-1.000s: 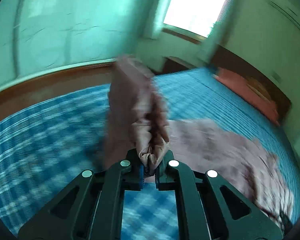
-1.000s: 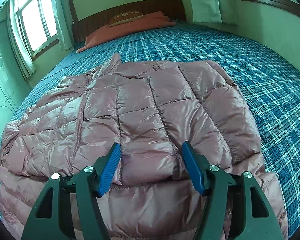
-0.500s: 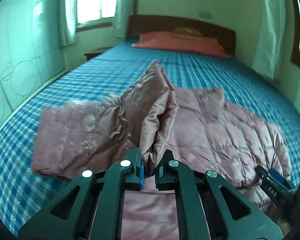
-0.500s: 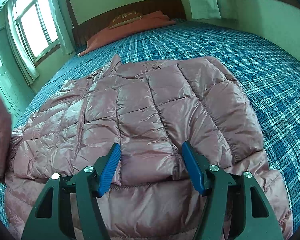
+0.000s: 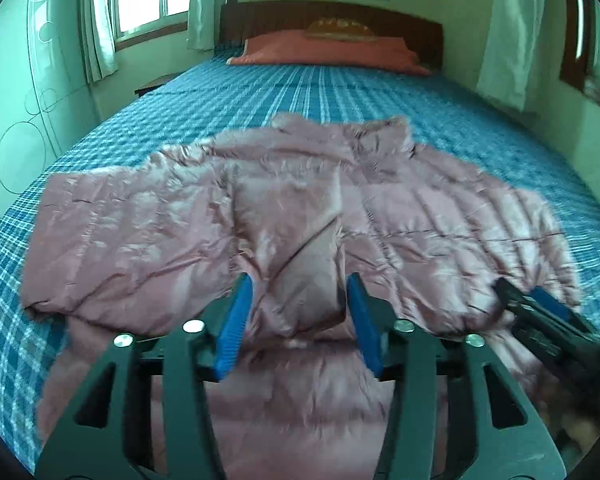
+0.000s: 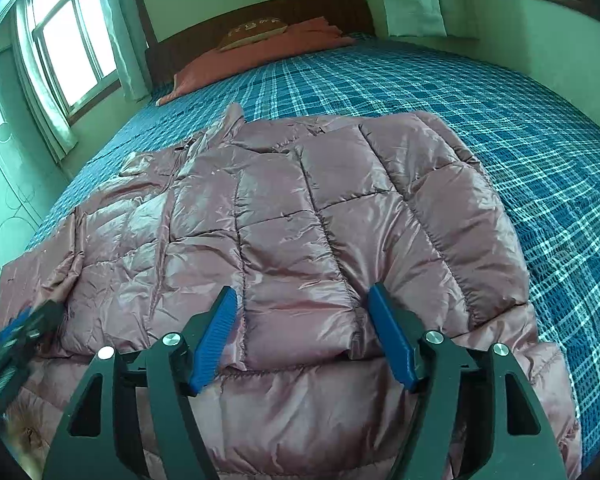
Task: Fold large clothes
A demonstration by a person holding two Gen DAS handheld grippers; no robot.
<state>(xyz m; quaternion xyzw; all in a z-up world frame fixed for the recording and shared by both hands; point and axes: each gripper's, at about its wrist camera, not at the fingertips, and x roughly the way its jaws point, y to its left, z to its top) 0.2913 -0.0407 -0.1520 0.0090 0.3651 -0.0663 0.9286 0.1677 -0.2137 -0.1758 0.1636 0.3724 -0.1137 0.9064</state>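
no readable text, labels or numbers

Each tool, left tool and right tool, is a black plastic frame with triangular cut-outs, two silver round screws on each arm, and ribbed blue pads lining both fingers.

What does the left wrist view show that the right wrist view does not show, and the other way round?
Only the left wrist view shows the sleeve folded across the jacket's middle, its cuff between the open left gripper's fingers, and a small dark bedside table by the wall.

Only the right wrist view shows the smooth quilted panels on the jacket's right side, and a patch of tan fur trim at the lower left.

Both show the pink puffer jacket spread on the blue plaid bed, the orange pillow, and the open right gripper.
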